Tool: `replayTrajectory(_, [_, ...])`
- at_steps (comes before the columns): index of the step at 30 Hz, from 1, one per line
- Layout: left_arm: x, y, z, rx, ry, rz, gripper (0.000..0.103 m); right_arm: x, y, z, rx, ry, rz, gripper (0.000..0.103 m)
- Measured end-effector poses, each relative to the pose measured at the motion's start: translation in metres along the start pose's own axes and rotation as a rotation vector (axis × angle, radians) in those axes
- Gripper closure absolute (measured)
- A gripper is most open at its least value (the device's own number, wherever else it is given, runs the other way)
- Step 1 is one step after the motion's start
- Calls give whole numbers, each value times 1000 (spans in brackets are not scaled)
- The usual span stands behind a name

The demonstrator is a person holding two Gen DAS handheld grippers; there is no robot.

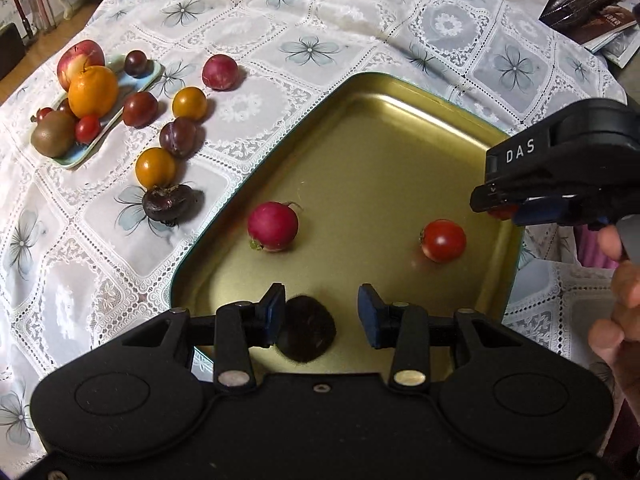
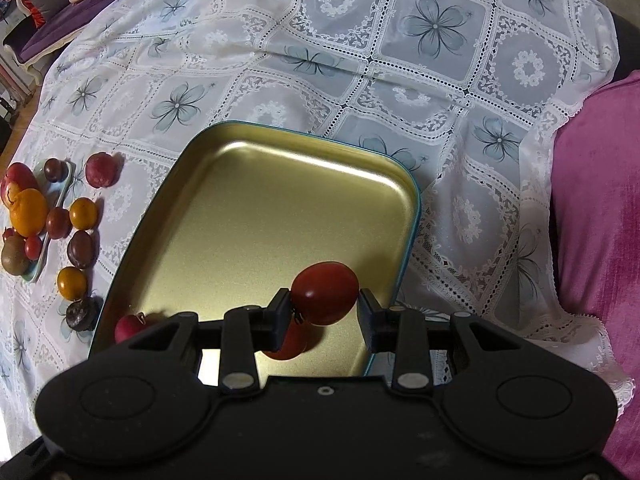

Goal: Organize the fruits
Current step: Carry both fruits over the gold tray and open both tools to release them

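I am holding my right gripper [image 2: 325, 314] over the near right corner of the shallow gold metal tray with a teal rim [image 2: 414, 216], and its fingers are clamping an oval red cherry tomato [image 2: 325, 292]. The tomato's long axis is running roughly crosswise between the pads, tilted slightly up toward the right; I cannot tell which way its stem end is pointing. It is hanging above the tray floor, apart from it, with a second round red tomato [image 1: 443, 240] lying on the tray beneath.

My left gripper [image 1: 322, 314] is hovering over the tray's near edge with its blue pads [image 1: 276, 312] spread wide, gripping nothing. A dark, blurred rounded fruit [image 1: 306, 328] is sitting between them, just beside the left pad. Further in, a pink-red radish [image 1: 273, 226] is lying on the tray, its thin root tip pointing up and to the right.

To the left on the white lace tablecloth [image 1: 280, 40], loose yellow and dark plum-coloured fruits are lying beside a small pale blue dish [image 1: 154, 76] loaded with an orange [image 1: 93, 91] and other fruit.
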State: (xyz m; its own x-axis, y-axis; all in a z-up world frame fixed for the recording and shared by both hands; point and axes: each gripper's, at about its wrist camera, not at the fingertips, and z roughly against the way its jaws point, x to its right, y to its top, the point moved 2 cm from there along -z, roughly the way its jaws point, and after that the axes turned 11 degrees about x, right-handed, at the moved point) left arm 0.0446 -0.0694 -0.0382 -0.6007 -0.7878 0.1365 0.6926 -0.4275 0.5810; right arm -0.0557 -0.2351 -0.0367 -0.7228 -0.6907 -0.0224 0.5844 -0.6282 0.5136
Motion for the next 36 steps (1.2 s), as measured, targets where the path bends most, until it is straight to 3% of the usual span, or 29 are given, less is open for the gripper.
replayTrajectory(10, [-24, 8, 5, 34, 0, 106, 54, -2, 0, 2, 27, -7, 14, 67])
replayTrajectory(16, [-48, 13, 10, 62, 48, 182, 54, -3, 3, 9, 63, -7, 26, 67])
replayTrajectory(36, [-119, 14, 16, 99, 158, 385, 54, -17, -9, -1, 19, 29, 79, 66])
